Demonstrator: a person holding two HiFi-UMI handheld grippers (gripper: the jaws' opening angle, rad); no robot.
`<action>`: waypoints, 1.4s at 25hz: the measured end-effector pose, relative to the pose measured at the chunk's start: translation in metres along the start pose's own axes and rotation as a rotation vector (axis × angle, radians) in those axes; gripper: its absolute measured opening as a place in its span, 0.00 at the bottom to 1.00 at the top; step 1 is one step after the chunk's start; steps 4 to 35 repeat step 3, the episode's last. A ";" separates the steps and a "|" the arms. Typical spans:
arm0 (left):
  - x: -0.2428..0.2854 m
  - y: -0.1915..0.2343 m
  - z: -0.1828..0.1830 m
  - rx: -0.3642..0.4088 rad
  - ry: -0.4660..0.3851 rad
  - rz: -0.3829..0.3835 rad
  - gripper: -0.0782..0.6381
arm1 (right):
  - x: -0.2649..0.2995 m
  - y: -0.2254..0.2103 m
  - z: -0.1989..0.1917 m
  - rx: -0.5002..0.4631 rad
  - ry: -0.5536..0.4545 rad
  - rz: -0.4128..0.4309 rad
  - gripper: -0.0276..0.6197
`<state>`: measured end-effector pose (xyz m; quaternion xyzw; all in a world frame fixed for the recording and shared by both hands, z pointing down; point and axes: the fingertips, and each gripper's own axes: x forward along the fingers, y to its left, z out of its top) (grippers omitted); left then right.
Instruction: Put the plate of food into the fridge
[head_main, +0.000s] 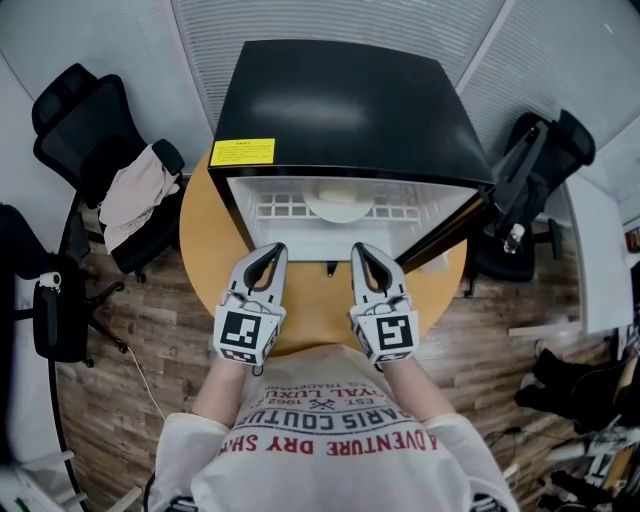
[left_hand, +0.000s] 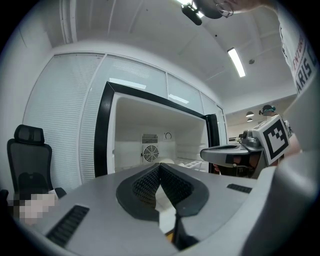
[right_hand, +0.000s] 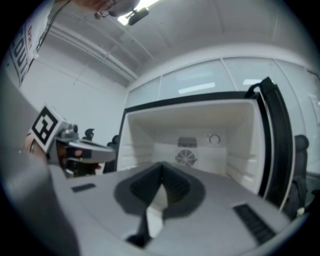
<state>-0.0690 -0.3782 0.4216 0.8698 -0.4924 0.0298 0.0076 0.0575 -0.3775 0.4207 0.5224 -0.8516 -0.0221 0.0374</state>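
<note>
Head view: plate of food inside the open fridge, both grippers pinched shut on nothing

Looking steeply down, finds the black fridge standing on a round wooden table, with the door swung out toward 4 o'clock. Finds the plate of food resting on the white wire shelf inside, mid-width, at 12 o'clock from both tools. Puts the left gripper at 7 o'clock of the plate and the right gripper at 5 o'clock. Shows them side by side over the table, just in front of the fridge opening and apart from the plate. Notes a yellow label at the 9 o'clock corner of the fridge top. Notes too an office chair with a pale cloth on it out at 9 o'clock, and another chair at 3 o'clock.

From the left gripper view, sees ribbed pads meeting at the tips with nothing between, and the fridge's rear fan beyond. From the right gripper view, much the same: jaws closed tip to tip, empty, aimed into the white cavity.
</note>
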 end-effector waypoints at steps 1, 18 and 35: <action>0.000 0.000 0.000 0.001 -0.001 0.000 0.15 | 0.000 0.002 0.000 -0.012 -0.006 0.006 0.09; -0.001 0.000 0.000 0.003 -0.003 0.000 0.15 | 0.001 0.005 0.001 -0.028 -0.016 0.016 0.09; -0.001 0.000 0.000 0.003 -0.003 0.000 0.15 | 0.001 0.005 0.001 -0.028 -0.016 0.016 0.09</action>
